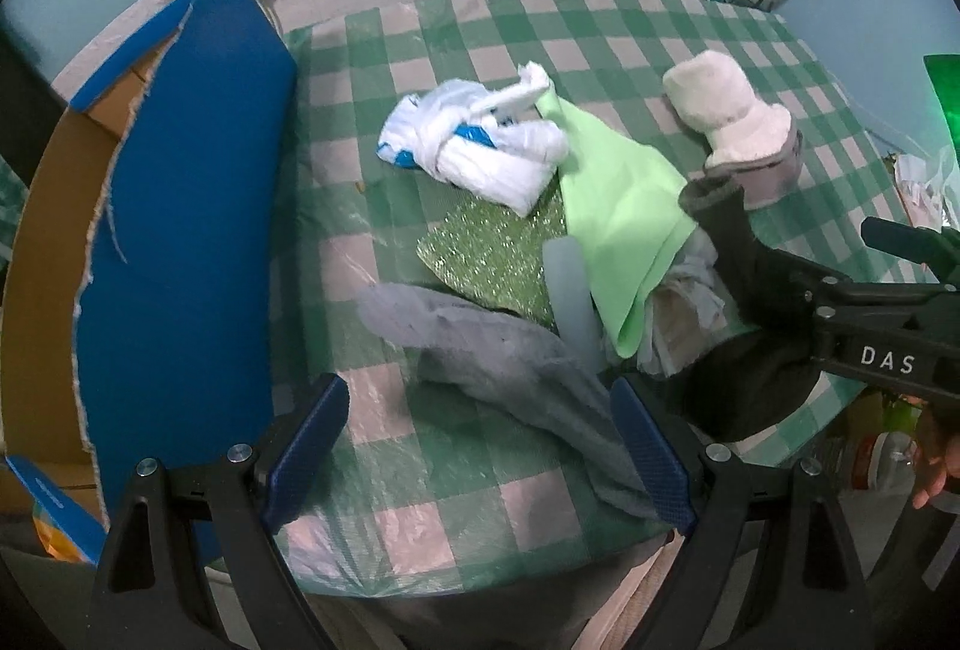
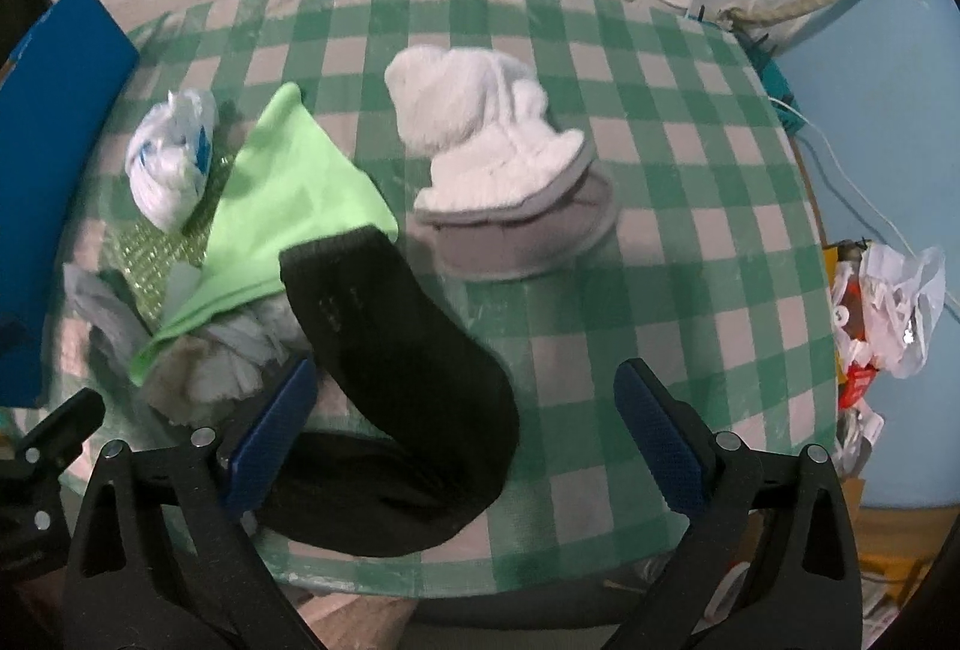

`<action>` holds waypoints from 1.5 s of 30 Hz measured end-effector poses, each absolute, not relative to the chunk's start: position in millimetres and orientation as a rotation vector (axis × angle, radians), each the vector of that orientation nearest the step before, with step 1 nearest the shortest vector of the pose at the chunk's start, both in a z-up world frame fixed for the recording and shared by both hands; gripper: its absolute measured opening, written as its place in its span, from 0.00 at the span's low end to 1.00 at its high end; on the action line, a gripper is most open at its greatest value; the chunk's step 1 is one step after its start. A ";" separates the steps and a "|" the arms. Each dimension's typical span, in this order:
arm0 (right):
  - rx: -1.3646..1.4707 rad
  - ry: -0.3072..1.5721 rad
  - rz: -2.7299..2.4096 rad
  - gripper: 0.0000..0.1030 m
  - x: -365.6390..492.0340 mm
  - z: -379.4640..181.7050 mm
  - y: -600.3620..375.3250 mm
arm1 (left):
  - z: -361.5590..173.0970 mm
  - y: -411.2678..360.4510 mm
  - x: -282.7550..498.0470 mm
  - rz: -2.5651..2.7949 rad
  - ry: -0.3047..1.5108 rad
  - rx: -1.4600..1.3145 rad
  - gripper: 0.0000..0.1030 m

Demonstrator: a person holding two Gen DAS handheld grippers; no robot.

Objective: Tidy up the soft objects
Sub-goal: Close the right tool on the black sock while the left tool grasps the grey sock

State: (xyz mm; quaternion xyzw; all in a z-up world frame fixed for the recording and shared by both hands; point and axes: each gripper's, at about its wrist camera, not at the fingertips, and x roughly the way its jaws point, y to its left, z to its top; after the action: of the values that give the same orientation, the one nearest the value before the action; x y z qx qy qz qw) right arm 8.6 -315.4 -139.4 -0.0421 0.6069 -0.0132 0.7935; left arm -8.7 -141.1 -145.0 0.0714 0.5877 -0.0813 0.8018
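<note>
Left wrist view is showing the left tongs (image 1: 480,446) standing wide open over the near edge of the counter (image 1: 456,50), gripping nothing, while a grey cloth (image 1: 516,356) is lying between and just beyond the blue pads. Past it a glittery green sheet (image 1: 492,254), a light green cloth (image 1: 624,206) and a knotted white plastic bag (image 1: 474,140) are lying together in a loose pile, with a white and grey fuzzy slipper (image 1: 738,122) sitting apart toward the far right. A blue cardboard box (image 1: 180,230) is standing at the counter's left edge.

Right wrist view is showing the right tongs (image 2: 465,440) also spread wide, closed on nothing; a black sock (image 2: 408,386) is lying curled on the counter between the pads, its cuff resting on the light green cloth's edge. The slipper is sitting farther back, clear of the sock.
</note>
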 end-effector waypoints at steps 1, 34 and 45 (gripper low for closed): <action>-0.096 1.310 -0.025 0.96 8.5 -141.0 -313.9 | -146.9 -141.5 -8.7 -0.174 1.266 0.152 0.88; -0.106 1.419 0.038 0.18 9.1 -171.9 -309.4 | -190.0 -144.3 11.1 -0.227 1.368 0.066 0.36; -0.062 1.356 0.076 0.12 9.5 -133.7 -311.6 | -174.8 -135.3 -4.3 -0.264 1.369 0.067 0.14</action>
State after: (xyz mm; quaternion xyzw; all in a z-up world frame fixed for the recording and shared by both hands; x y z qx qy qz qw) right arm 9.5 -311.6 -133.7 -0.0287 0.6270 0.0354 0.7777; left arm -4.3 -135.3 -174.8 0.0308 0.6301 -0.1215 0.7663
